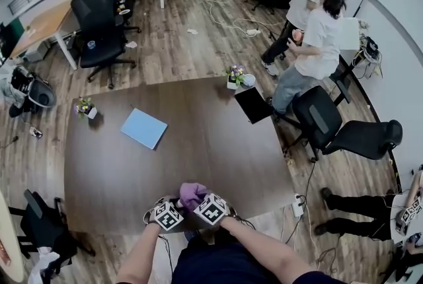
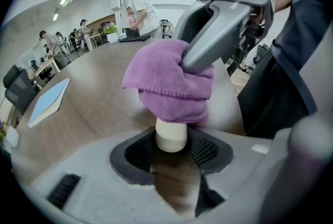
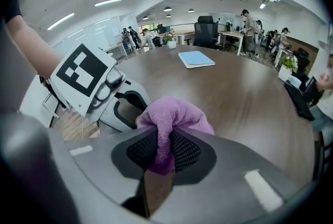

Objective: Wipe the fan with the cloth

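Jaws of the left gripper [image 2: 171, 152] clench the cream stem of what I take to be the fan [image 2: 171, 135], at the near edge of the tabletop [image 1: 198, 144]. The purple cloth [image 2: 169, 87] hides its head. The right gripper [image 3: 165, 151] jaws pinch a cloth fold. In my judgement, I should steady the stem, rub evenly round the head, and keep the pinch firm.

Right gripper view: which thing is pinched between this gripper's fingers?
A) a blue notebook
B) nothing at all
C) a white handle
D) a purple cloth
D: a fold of the purple cloth runs down between the fingers of the right gripper, which press on it; the white handle sits in the left gripper instead.
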Tool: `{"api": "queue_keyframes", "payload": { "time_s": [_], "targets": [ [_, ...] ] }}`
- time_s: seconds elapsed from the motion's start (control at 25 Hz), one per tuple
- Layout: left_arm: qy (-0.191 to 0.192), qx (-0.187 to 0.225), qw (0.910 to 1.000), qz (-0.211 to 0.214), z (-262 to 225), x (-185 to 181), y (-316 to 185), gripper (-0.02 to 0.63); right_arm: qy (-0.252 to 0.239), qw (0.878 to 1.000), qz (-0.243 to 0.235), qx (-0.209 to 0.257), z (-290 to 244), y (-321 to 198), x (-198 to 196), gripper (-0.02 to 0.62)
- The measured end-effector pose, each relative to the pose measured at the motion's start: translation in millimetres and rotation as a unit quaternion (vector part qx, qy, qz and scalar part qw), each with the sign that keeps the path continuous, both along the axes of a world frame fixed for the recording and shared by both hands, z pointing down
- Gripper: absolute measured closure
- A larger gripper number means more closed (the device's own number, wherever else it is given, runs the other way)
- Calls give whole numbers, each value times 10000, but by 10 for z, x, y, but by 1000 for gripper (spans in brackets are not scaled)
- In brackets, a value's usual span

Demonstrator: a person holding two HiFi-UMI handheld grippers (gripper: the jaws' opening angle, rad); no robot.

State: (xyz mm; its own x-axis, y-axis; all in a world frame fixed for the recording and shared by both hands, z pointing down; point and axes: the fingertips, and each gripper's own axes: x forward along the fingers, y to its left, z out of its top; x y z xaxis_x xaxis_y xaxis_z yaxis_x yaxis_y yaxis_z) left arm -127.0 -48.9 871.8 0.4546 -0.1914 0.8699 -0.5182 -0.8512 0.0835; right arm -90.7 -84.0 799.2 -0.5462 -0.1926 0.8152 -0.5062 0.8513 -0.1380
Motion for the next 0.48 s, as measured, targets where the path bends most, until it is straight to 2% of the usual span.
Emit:
{"api": "queue_keyframes", "payload": {
  "time_s": [0.2, 0.48],
  "targets": [
    [-15, 44, 10000, 21, -1, 3, 2, 411, 22, 9989, 474, -47, 52, -123, 419, 518],
    [-43, -24, 10000, -6, 22, -4, 5, 411, 41, 9972, 738, -99, 142, -162, 614, 518]
  ]
}}
